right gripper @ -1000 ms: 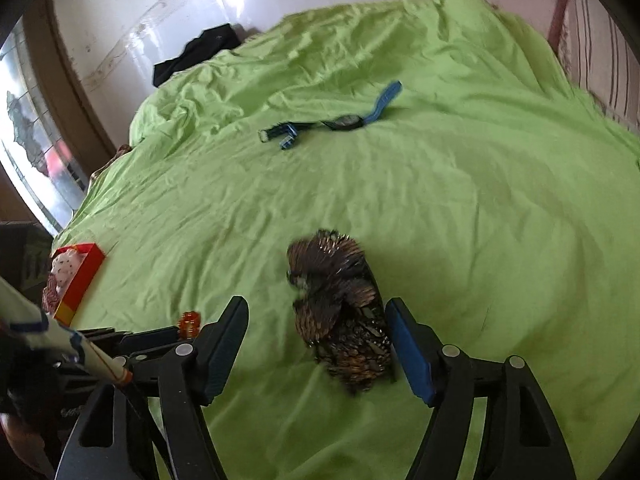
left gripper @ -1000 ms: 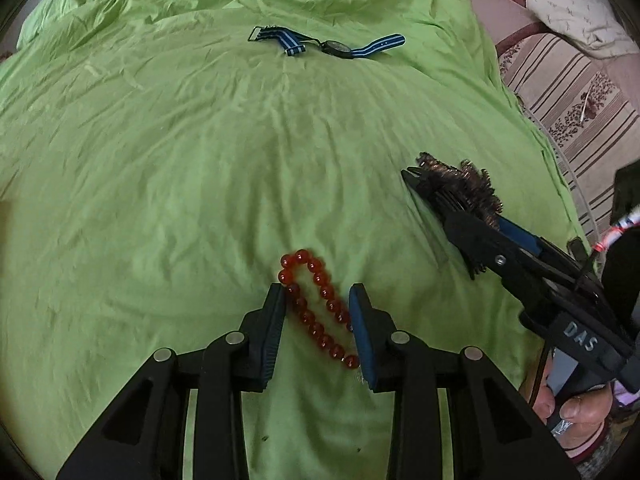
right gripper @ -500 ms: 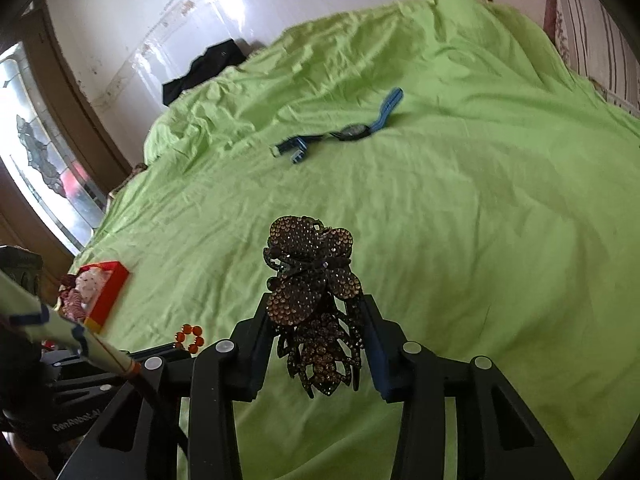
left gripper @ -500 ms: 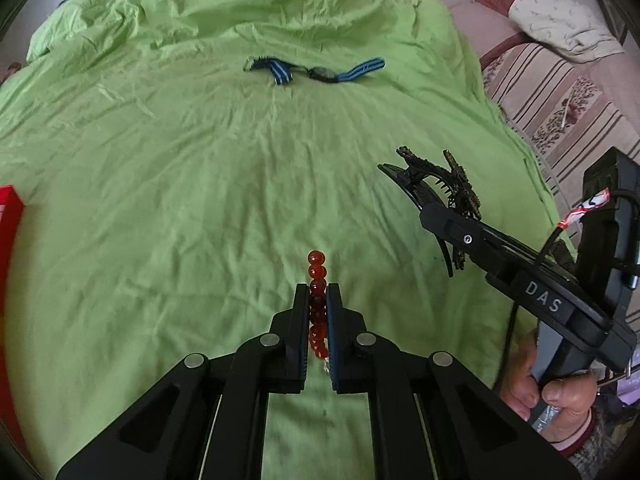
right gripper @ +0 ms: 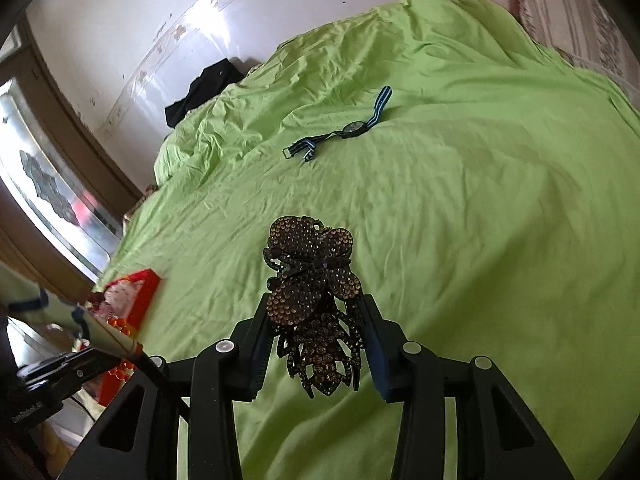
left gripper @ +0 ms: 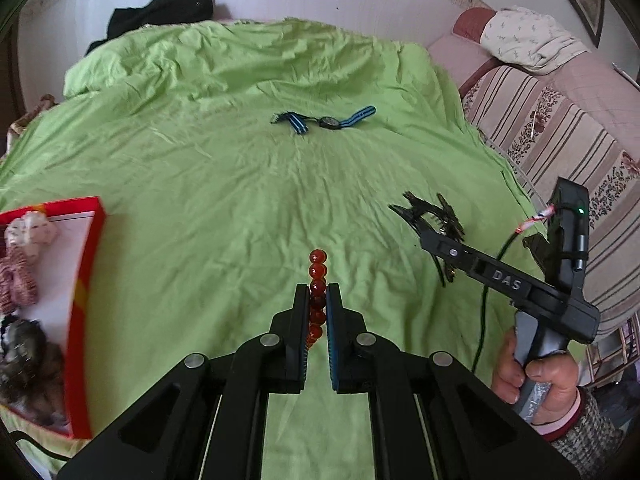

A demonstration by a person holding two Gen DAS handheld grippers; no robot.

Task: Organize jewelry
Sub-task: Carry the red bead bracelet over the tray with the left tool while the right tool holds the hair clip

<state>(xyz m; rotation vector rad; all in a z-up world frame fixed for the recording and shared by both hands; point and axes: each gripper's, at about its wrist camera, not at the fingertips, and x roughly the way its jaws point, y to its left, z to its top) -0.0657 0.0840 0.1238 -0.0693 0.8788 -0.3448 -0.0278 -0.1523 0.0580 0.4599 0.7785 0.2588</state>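
Observation:
My left gripper (left gripper: pixel 317 294) is shut on a red bead bracelet (left gripper: pixel 317 276) and holds it above the green bedsheet (left gripper: pixel 224 184); some beads stick out past the fingertips. My right gripper (right gripper: pixel 316 304) is shut on a brown rhinestone flower hair claw (right gripper: pixel 312 280), also lifted off the sheet; it shows in the left wrist view (left gripper: pixel 434 220) at the right. A red box (left gripper: pixel 86 264) with hair accessories inside lies at the left; it also shows in the right wrist view (right gripper: pixel 140 292). A blue striped watch (left gripper: pixel 326 121) lies further back on the sheet (right gripper: pixel 352 128).
A black garment (left gripper: pixel 160 14) lies at the bed's far edge by the white wall. A striped sofa (left gripper: pixel 560 148) with a pillow runs along the right side of the bed. A window (right gripper: pixel 48 192) is at the left.
Both grippers closed on their items, the left on the bracelet and the right on the hair claw, and lifted them off the sheet. The red box came into the left wrist view.

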